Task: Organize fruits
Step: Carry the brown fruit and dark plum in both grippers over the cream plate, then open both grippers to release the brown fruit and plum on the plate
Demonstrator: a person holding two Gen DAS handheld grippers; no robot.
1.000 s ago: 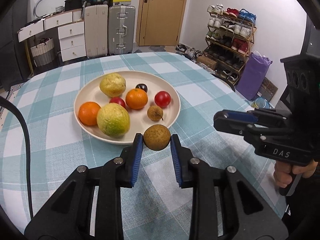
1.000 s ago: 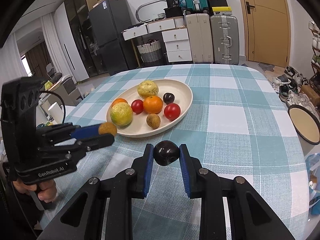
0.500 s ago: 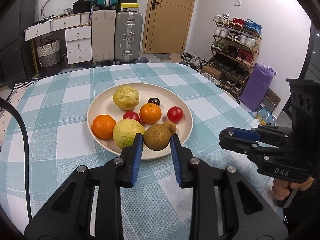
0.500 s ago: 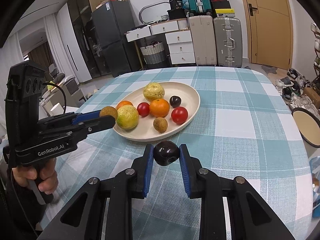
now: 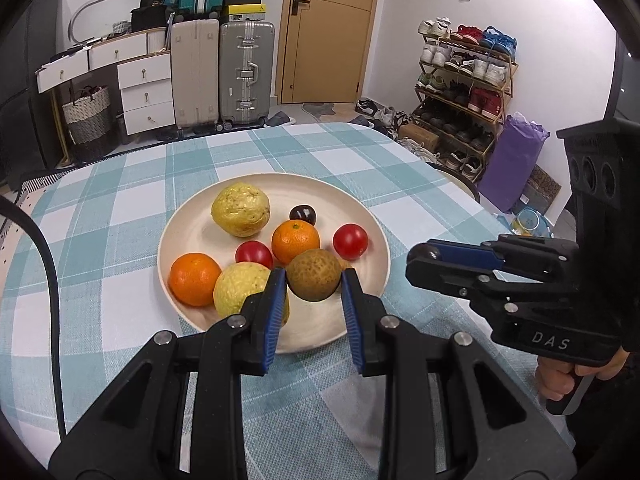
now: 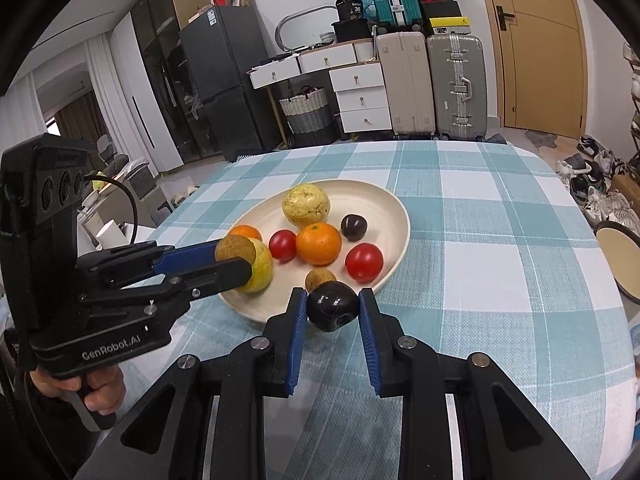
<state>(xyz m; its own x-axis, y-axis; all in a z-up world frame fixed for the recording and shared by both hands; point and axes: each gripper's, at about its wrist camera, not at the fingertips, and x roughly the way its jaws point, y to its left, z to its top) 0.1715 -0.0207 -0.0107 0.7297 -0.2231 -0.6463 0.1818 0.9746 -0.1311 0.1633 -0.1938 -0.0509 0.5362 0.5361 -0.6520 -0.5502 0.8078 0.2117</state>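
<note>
A cream plate (image 5: 372,240) (image 6: 396,208) on the checked tablecloth holds two yellow-green guavas, two oranges, two red tomatoes, a dark plum (image 5: 303,215) and a small brown fruit (image 6: 318,278). My left gripper (image 5: 314,276) is shut on a brown round fruit (image 5: 314,276) (image 6: 235,249) and holds it over the plate's near part. Just short of the plate's near rim, my right gripper (image 6: 332,306) is shut on a dark plum (image 6: 332,307). In the left wrist view the right gripper (image 5: 426,258) reaches in from the right, with the plum's tip showing.
The table (image 5: 100,216) drops off at its far and right edges. A second cream dish (image 6: 618,250) sits off the table's right side. Suitcases, drawers, a shoe rack and a door stand behind. A black cable (image 5: 44,264) hangs at the left.
Both grippers have moved forward toward the plate with their fruits. The brown fruit now hangs over the plate's inside, and the plum has come up to the rim.
</note>
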